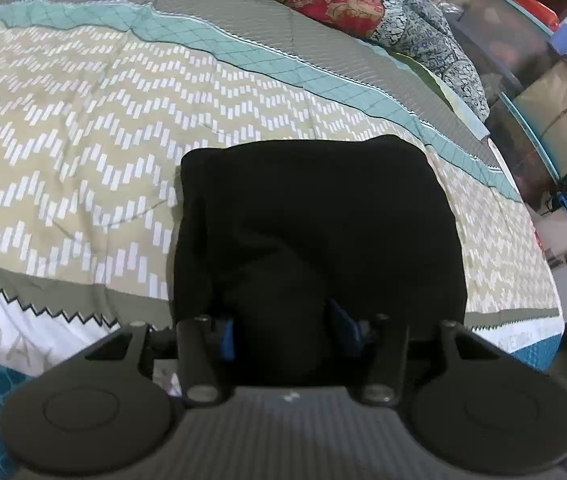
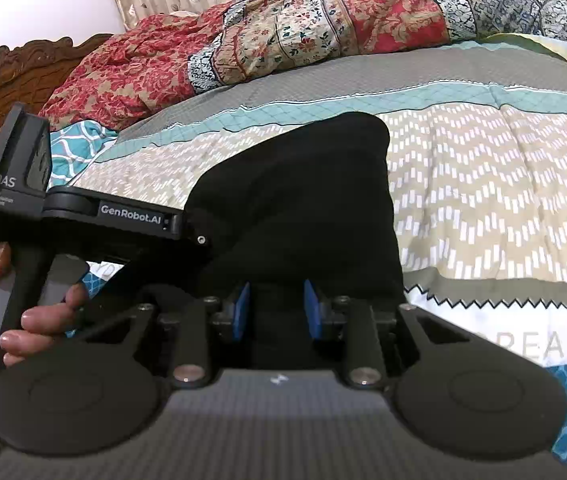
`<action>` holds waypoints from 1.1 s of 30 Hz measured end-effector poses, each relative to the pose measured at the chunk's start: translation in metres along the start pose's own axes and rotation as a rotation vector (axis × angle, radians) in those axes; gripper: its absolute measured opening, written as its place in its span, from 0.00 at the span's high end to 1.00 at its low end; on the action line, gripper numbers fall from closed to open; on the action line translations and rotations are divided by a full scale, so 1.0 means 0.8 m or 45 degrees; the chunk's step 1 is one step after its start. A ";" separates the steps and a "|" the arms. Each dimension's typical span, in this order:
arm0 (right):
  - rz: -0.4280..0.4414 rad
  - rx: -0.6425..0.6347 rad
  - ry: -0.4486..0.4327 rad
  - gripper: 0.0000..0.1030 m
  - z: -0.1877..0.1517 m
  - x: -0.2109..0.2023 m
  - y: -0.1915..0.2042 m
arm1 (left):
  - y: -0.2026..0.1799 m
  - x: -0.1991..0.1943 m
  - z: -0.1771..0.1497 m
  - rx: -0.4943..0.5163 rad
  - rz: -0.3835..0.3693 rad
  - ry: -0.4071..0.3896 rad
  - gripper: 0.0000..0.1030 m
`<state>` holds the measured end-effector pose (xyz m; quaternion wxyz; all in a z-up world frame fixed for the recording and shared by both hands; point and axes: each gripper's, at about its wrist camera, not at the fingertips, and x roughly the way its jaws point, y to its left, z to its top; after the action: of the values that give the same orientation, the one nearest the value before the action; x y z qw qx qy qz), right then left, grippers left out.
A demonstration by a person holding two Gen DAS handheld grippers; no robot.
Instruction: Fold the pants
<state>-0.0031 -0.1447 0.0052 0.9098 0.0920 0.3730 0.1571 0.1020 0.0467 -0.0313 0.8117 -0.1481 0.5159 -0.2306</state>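
The black pants (image 1: 315, 208) lie folded into a compact rectangle on the patterned quilt (image 1: 83, 120). My left gripper (image 1: 286, 332) sits at the near edge of the bundle. Its blue pads (image 1: 227, 336) stand apart with a hump of black cloth between them, and I see no pinch. In the right wrist view the pants (image 2: 303, 200) rise as a dark mound. My right gripper (image 2: 277, 308) is over their near edge, with its blue pads (image 2: 243, 308) apart and cloth in the gap. The left gripper's body (image 2: 131, 216) reaches into the pants from the left, held by a hand (image 2: 43, 320).
A crumpled red and floral blanket (image 2: 323, 32) lies along the far side of the bed. A carved wooden headboard (image 2: 11, 72) stands at the left. Shelves with boxes and cloth (image 1: 543, 100) stand beyond the bed's right edge. Quilt stretches to the left of the pants.
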 end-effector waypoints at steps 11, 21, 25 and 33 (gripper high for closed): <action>0.043 0.015 -0.118 0.63 0.030 -0.029 -0.002 | 0.006 -0.075 -0.005 -0.083 -0.044 -0.150 0.29; 0.127 0.110 -0.085 0.62 0.036 -0.019 -0.005 | -0.026 -0.093 -0.021 -0.004 -0.183 -0.197 0.30; 0.146 0.136 -0.032 0.62 0.028 -0.009 -0.005 | -0.029 -0.076 -0.026 0.011 -0.179 -0.152 0.33; 0.049 0.113 0.053 0.64 0.014 0.015 -0.004 | -0.012 -0.030 -0.032 -0.020 -0.091 -0.042 0.44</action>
<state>0.0136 -0.1438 0.0042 0.8936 0.1363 0.3967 0.1599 0.0676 0.0508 -0.0191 0.8102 -0.1766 0.4986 -0.2526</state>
